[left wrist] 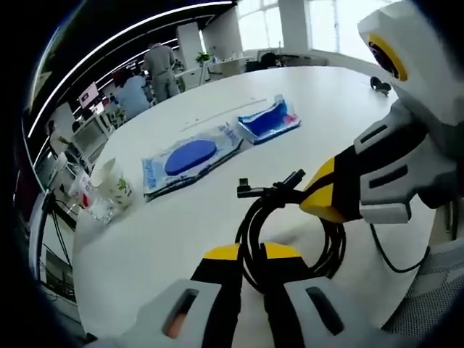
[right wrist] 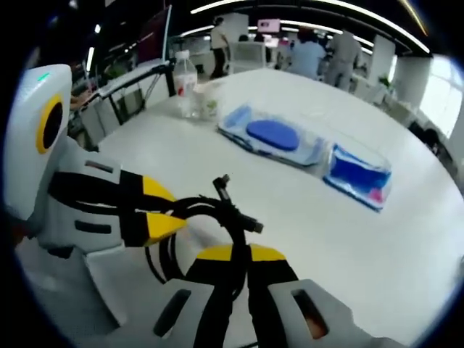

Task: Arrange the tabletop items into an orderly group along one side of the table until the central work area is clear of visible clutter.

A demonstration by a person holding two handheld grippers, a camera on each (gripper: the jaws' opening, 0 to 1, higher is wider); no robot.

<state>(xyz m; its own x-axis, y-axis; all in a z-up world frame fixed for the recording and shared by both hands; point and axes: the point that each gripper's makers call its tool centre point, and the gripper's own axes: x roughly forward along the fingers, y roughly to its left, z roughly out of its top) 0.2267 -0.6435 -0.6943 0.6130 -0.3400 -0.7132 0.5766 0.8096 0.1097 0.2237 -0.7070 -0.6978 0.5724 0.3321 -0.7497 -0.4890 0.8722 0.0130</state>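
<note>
A round white table point(left wrist: 181, 239) in an open office, seen from two handheld grippers that meet over a coiled black cable point(left wrist: 290, 232). In the left gripper view, the left gripper point(left wrist: 250, 257) has its yellow-tipped jaws closed together on the near side of the coil, while the right gripper point(left wrist: 319, 199) comes in from the right and pinches the far side. The right gripper view shows the same hold mirrored: its own jaws are clamped on the cable, and the left gripper enters from the left, also gripping it. The cable's plug ends stick up from the coil, which sits near the table edge closest to the person. Farther across the table lie a clear packet holding a blue oval pad point(left wrist: 190, 157) and, just beside it, a smaller blue packet point(left wrist: 270, 121) with a touch of pink. A water bottle point(right wrist: 185, 83) and a cup point(right wrist: 208, 98) stand together at the far edge. The tidying looks barely begun: the packets lie mid-table, ungrouped. Printing on the packets and bottle is too small to read.
</note>
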